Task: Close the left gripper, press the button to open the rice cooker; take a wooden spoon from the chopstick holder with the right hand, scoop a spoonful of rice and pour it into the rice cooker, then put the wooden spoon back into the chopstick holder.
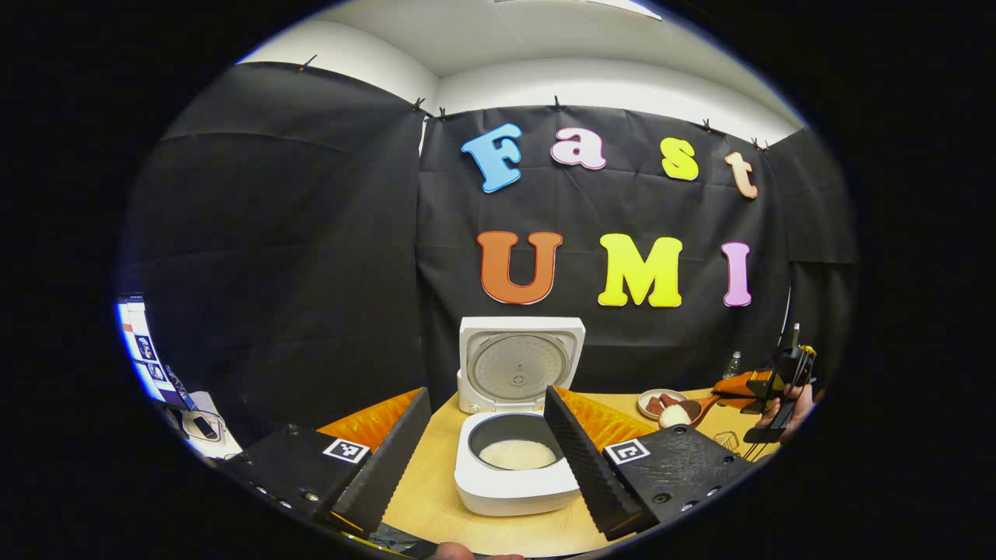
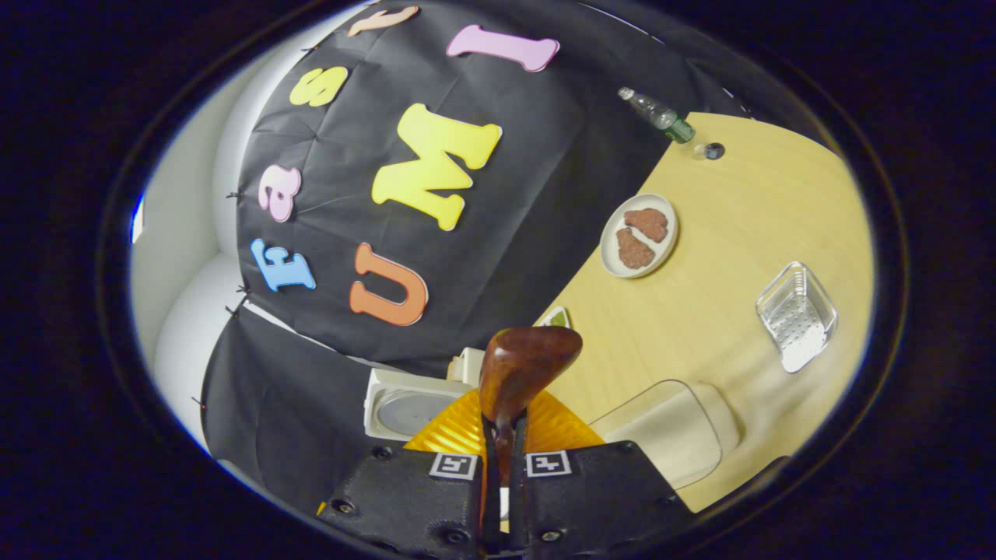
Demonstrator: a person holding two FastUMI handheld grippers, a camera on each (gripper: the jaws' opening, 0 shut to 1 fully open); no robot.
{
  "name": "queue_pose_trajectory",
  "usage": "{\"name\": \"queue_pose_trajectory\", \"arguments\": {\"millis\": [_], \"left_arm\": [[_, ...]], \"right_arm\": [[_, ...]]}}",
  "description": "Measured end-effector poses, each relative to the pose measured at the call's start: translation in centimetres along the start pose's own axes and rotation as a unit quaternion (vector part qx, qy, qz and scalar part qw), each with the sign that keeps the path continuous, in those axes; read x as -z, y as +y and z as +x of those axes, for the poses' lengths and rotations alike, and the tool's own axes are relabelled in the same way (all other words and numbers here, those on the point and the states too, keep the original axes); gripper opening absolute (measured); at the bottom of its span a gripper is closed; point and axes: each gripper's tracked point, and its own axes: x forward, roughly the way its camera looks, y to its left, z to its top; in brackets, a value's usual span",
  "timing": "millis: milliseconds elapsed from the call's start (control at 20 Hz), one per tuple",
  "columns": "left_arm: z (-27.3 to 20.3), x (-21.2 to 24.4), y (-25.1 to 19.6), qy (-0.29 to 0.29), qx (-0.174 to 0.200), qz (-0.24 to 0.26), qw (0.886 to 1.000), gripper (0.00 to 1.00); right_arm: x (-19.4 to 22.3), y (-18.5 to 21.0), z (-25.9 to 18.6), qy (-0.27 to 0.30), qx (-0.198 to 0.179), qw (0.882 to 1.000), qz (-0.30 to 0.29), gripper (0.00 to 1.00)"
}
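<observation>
Cooker open on the table, lid up, rice in the pot. Left gripper spread wide, framing the cooker. Right gripper clamped on the spoon, heaped with rice, off right by the plate.

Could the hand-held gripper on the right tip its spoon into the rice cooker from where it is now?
Probably yes. The lid stands up, so the pot lies uncovered, and the right hand-held gripper grips the spoon with rice heaped on it.
</observation>
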Motion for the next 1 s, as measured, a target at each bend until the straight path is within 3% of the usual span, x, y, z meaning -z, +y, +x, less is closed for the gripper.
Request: {"name": "queue_pose_trajectory", "arguments": {"millis": [350,600,1000], "left_arm": [[-1.9,-0.9,2.3,-0.034,-0.011,-0.017,0.999,0.95],[-3.1,-1.4,4.0,-0.047,-0.013,-0.033,0.998,0.95],[-4.8,-2.0,6.7,-0.066,-0.028,-0.028,0.997,0.94]], "right_arm": [[5.5,7.0,6.8,0.067,-0.034,0.995,-0.059,0.09],[9.4,10.1,12.1,0.091,-0.023,0.987,-0.133,0.10],[13.2,12.2,17.0,0.089,-0.002,0.945,-0.314,0.10]]}}
